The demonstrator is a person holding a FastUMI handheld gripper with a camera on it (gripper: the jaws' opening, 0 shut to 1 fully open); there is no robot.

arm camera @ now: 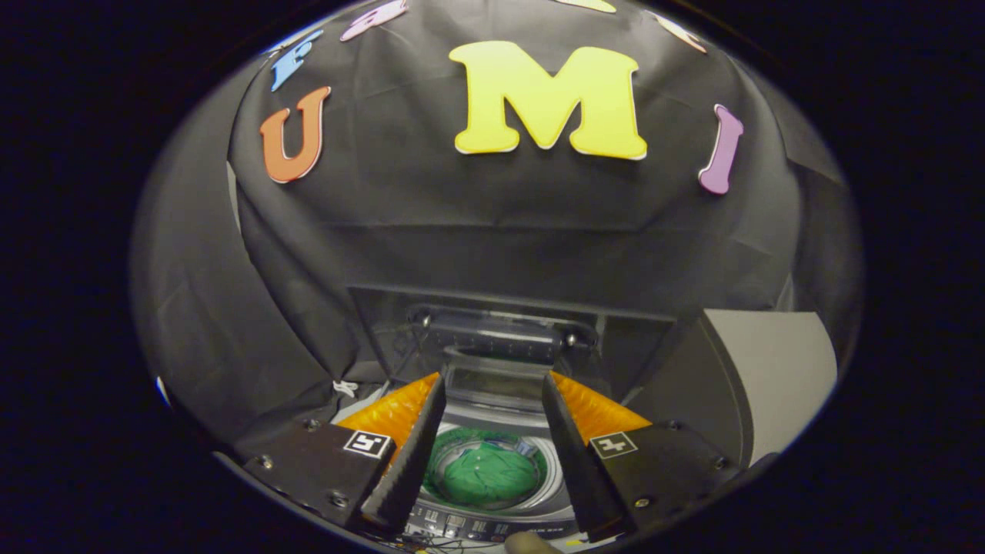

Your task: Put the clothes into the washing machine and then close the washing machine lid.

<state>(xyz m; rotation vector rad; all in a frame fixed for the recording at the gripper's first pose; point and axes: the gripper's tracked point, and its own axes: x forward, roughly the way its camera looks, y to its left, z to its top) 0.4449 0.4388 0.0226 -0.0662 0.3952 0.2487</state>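
Observation:
A top-loading washing machine [492,419] stands below me against the black cloth wall. Its drum [486,469] is uncovered, and a green garment [483,478] lies bunched inside it. The lid [504,338] stands raised at the back of the machine, its handle bar facing me. My gripper [492,388] hovers above the drum and is open, with nothing between its fingers [419,431]. The green garment shows through the gap between them. The control panel [477,529] runs along the machine's near edge.
A grey-white panel or box [769,377] stands close to the right of the machine. Black cloth drapes down on the left side and behind. A white cord or tie [345,388] hangs by the machine's left rear corner.

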